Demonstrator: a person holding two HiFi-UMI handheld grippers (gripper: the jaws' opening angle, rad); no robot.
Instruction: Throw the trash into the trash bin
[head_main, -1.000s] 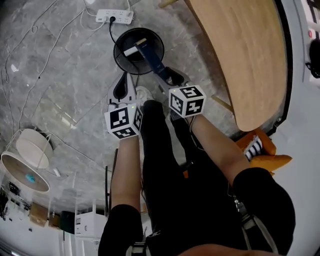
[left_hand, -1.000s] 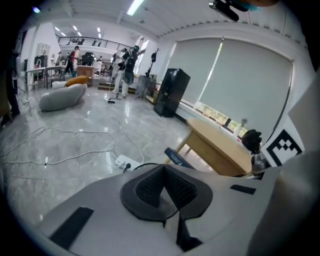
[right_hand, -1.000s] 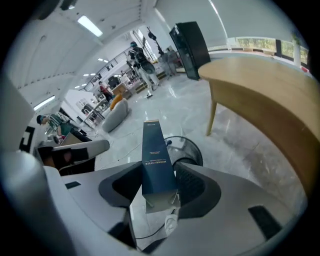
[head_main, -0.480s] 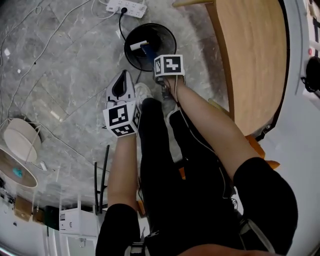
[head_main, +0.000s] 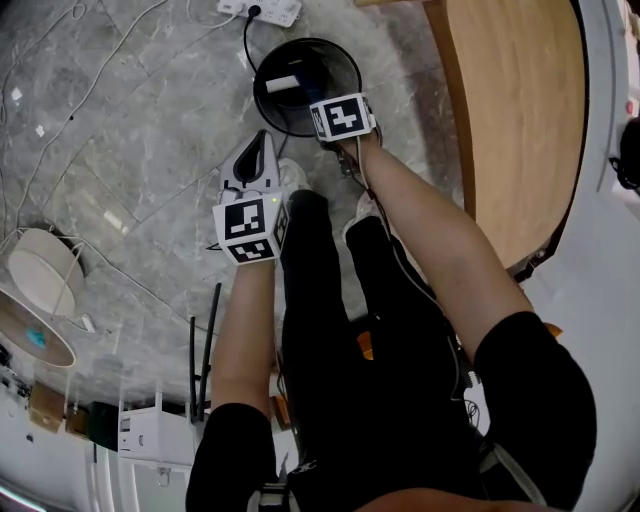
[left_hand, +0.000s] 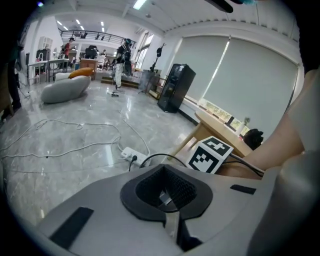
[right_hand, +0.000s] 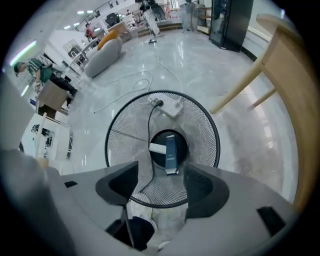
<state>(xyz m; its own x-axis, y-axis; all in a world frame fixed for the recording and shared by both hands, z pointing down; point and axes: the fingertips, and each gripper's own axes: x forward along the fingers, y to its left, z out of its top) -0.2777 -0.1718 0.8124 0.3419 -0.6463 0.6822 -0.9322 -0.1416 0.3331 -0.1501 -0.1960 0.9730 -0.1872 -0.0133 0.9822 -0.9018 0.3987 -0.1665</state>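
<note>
The right gripper (right_hand: 160, 186) hangs directly over the mesh trash bin (right_hand: 197, 125) on the floor (right_hand: 210, 70) by the desk (right_hand: 295, 100) edge. Its jaws are spread wide and empty, likely to let the load drop. The trash (right_hand: 170, 152), a blue box and a white scrap, lies on the bin's bottom. The left gripper (left_hand: 166, 175), jaws pressed together on nothing, waits aside.

The trash bin (right_hand: 202, 132) is showing black wire mesh, with a dark blue carton (right_hand: 171, 152) and a white scrap (right_hand: 158, 148) inside. The floor (head_main: 120, 150) is gleaming in veined grey marble, and the counter (head_main: 520, 120) is glowing pale wood. The left gripper (head_main: 261, 145) and right gripper (right_hand: 160, 182) are showing light grey shells, black pads and black-and-white patterned cubes (head_main: 342, 116).
</note>
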